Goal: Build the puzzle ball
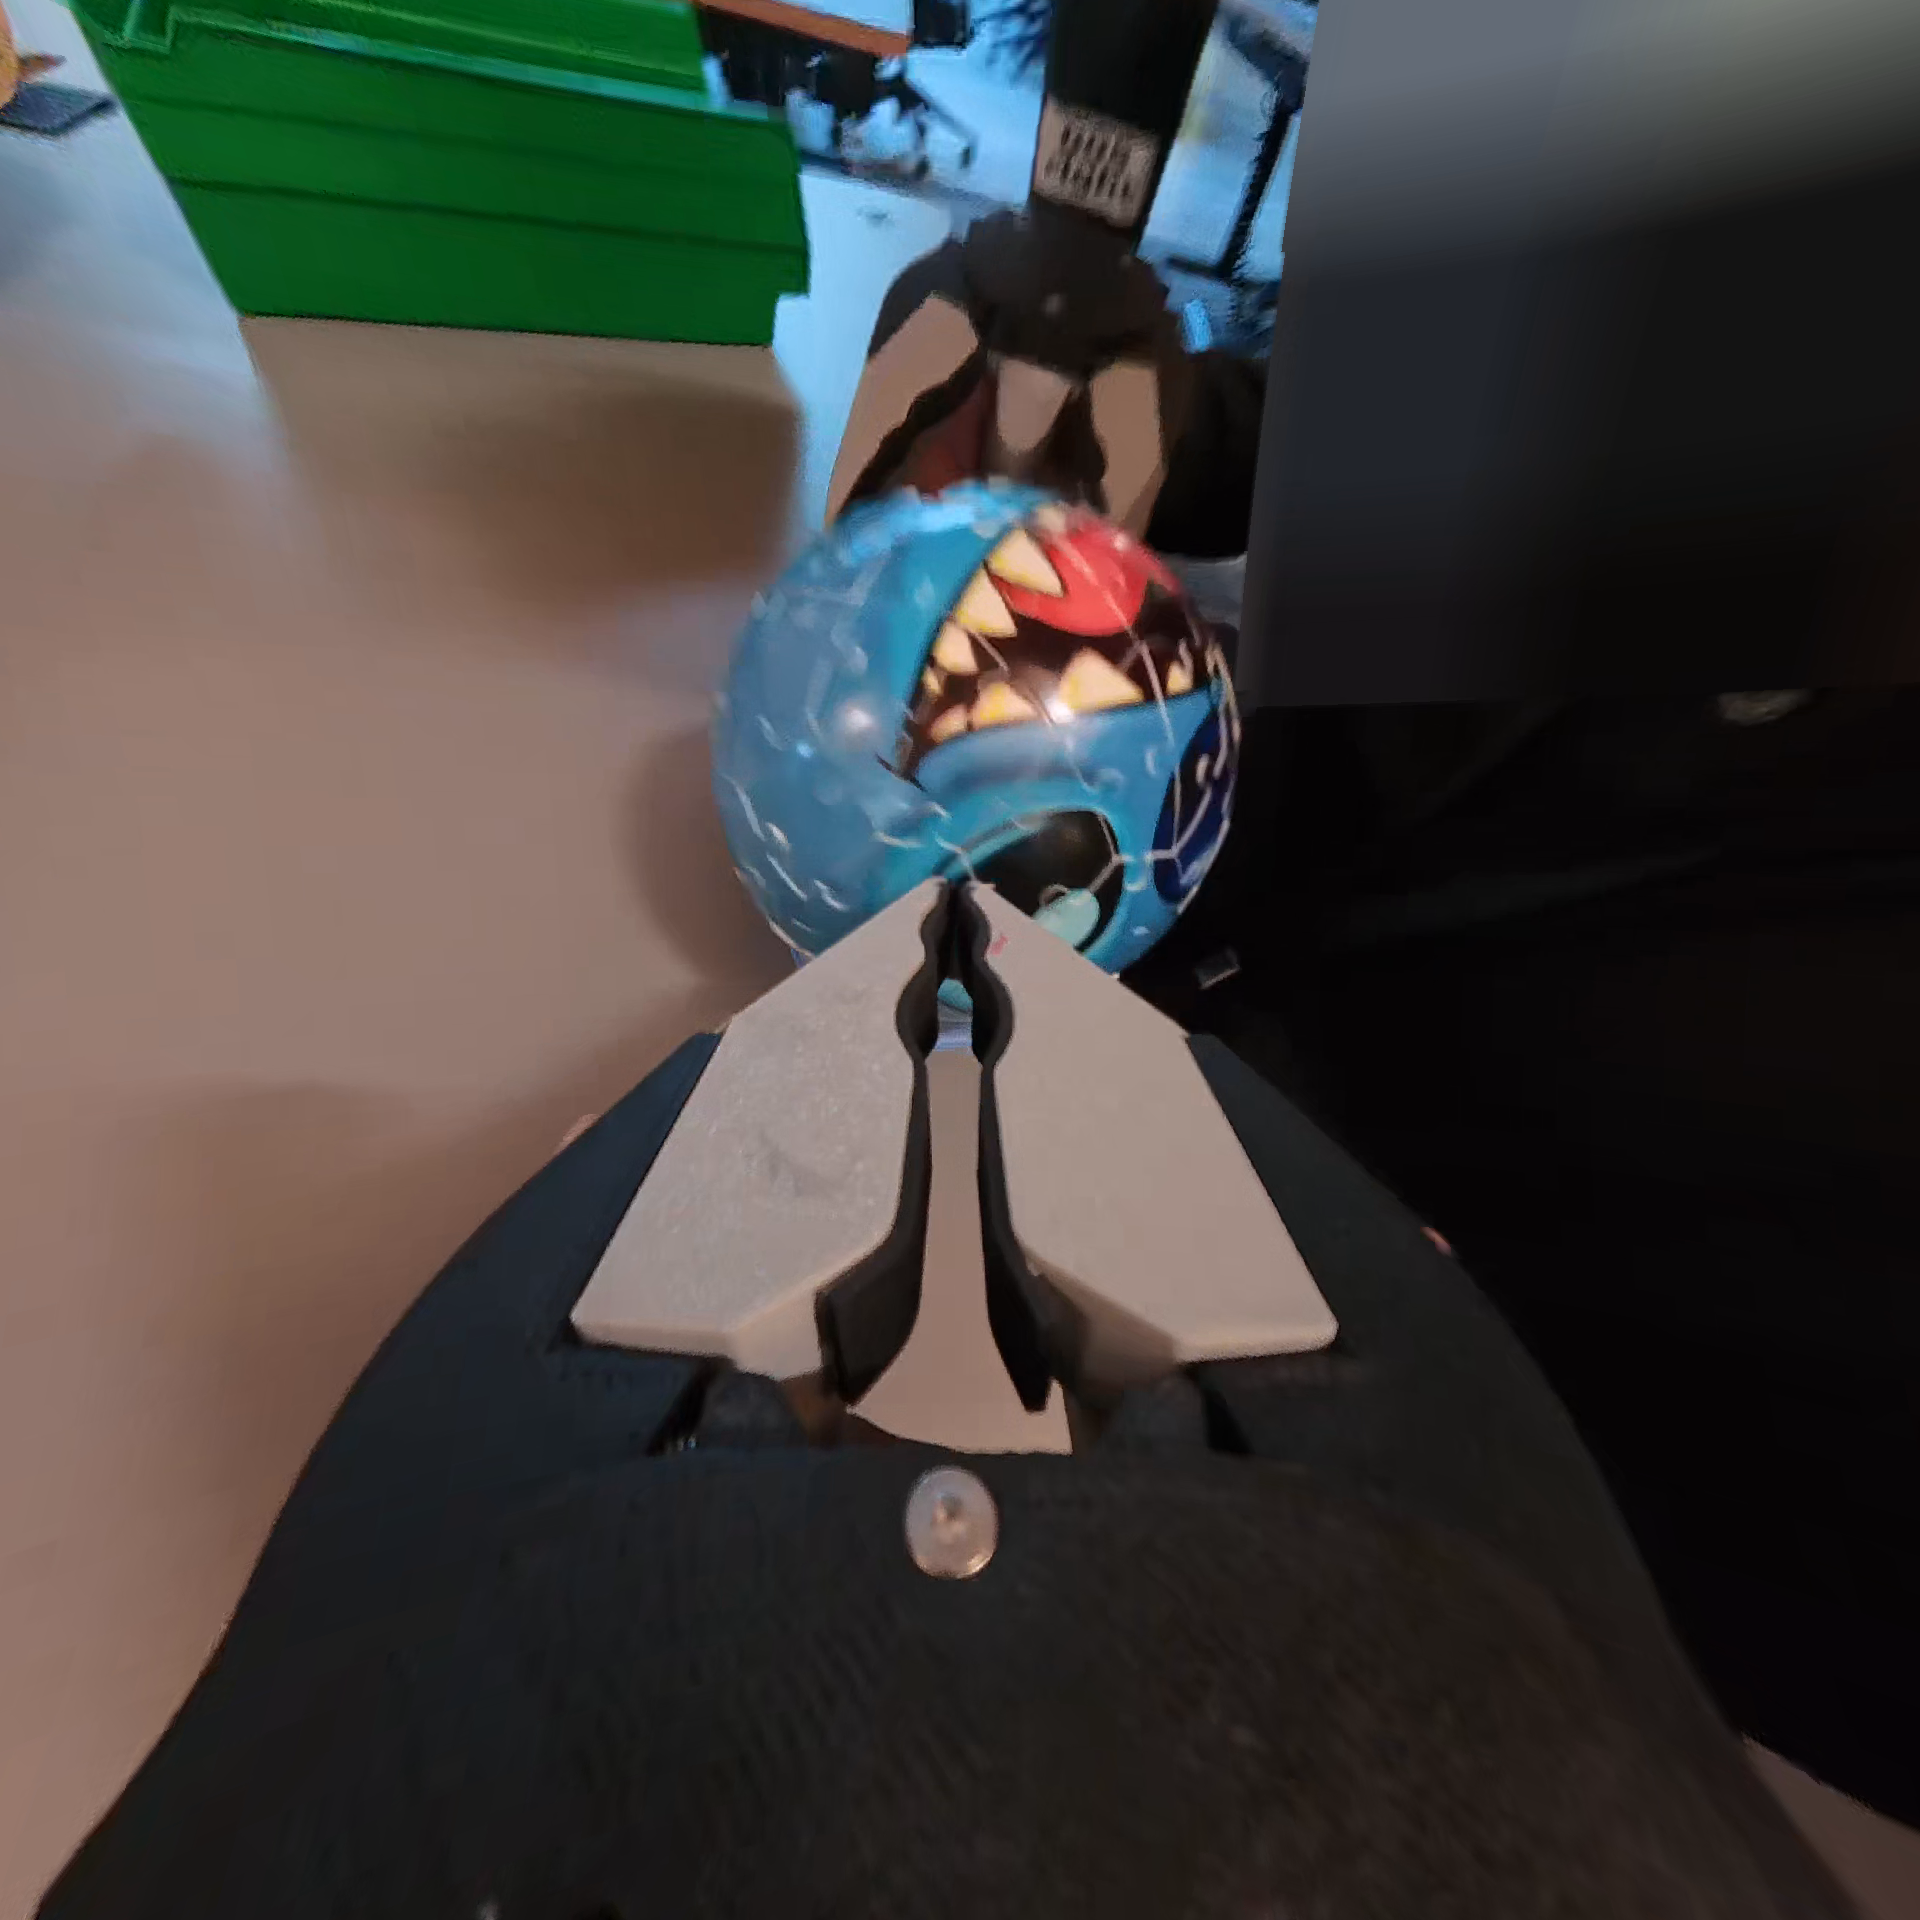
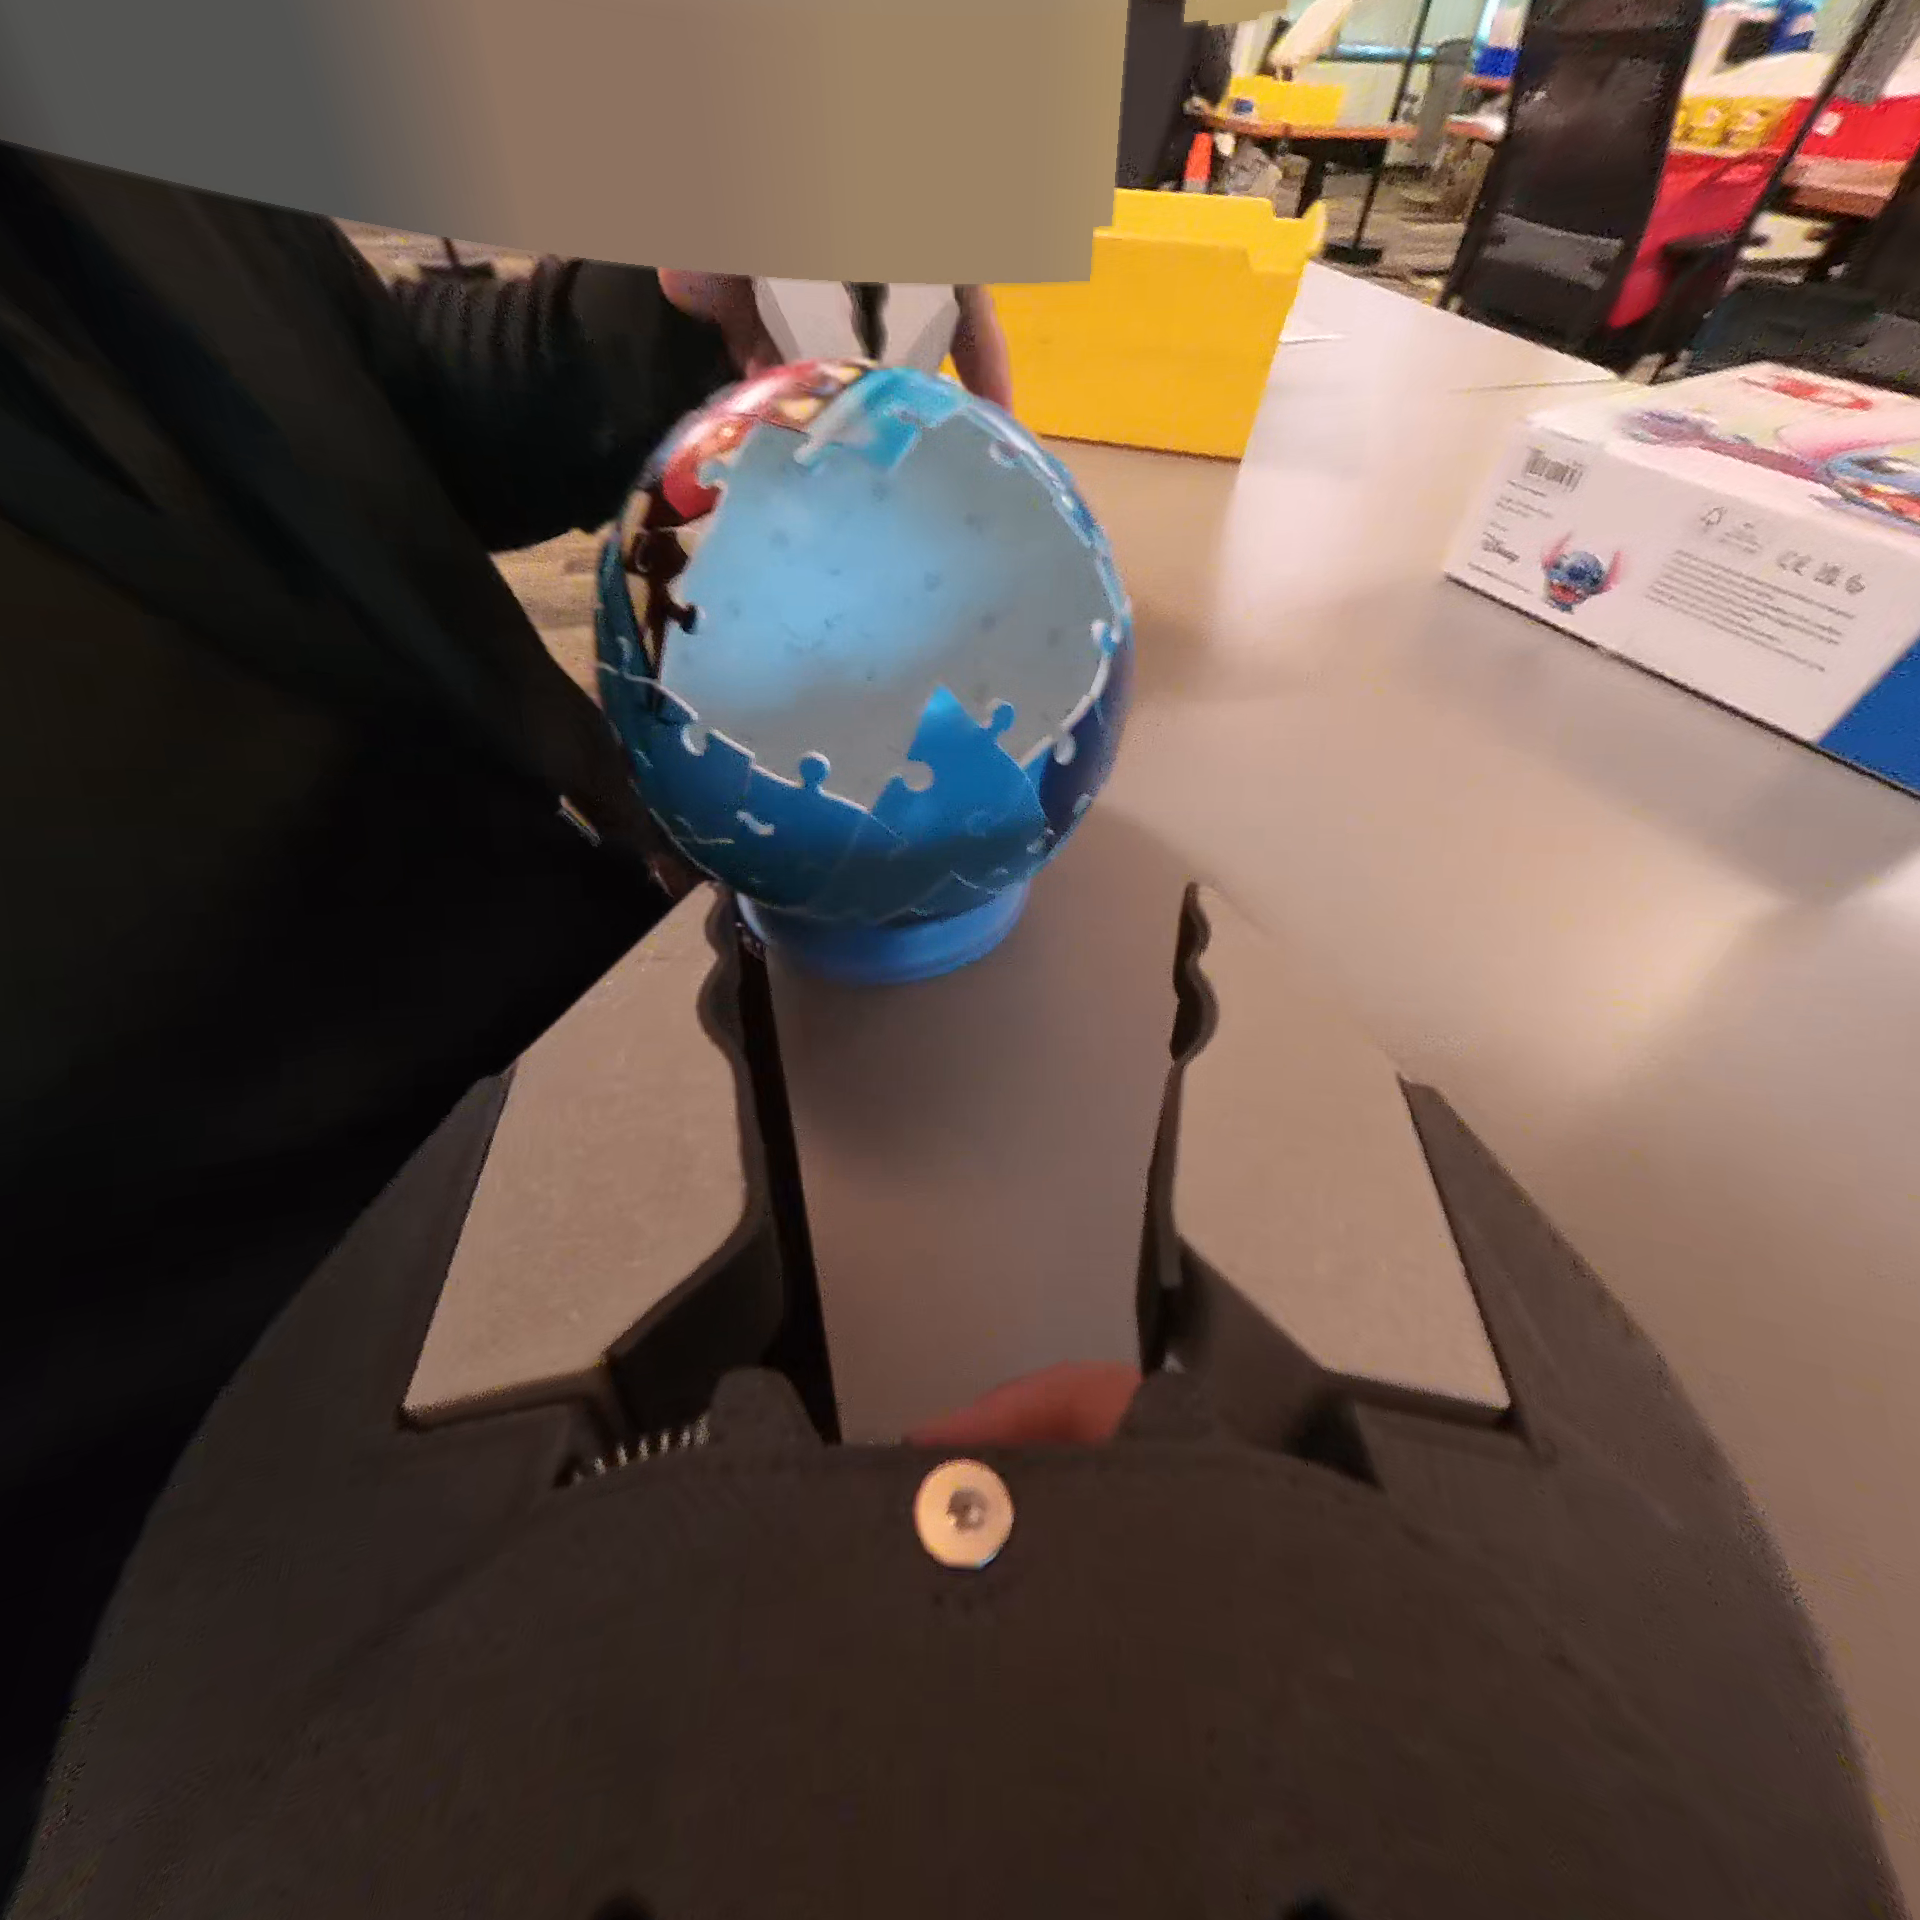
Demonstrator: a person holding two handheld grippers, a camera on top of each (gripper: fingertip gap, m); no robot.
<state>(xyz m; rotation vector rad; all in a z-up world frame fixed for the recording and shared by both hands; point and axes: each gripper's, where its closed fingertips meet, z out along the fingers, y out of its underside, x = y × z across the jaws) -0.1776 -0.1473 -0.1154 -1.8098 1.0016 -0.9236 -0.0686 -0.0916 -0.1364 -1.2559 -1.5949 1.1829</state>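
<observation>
The puzzle ball [image 2: 873, 623] is a blue sphere, partly built, with a large jagged opening facing the right wrist view that shows its pale inside. It stands on a blue ring base [image 2: 894, 945] on the table. In the left wrist view the ball [image 1: 977, 717] shows a printed mouth with teeth. My left gripper [image 1: 956, 896] is shut, its tips against the ball's near side; it also shows behind the ball's top in the right wrist view [image 2: 862, 322]. My right gripper [image 2: 956, 935] is open and empty, just short of the base; it shows beyond the ball in the left wrist view [image 1: 1023, 416].
A white puzzle box [image 2: 1714, 561] lies to the right on the grey table [image 2: 1351, 831]. A yellow bin [image 2: 1164, 332] stands behind the ball. Stacked green bins [image 1: 468, 187] are at the far left. A person's dark sleeve [image 2: 260, 623] fills the left side.
</observation>
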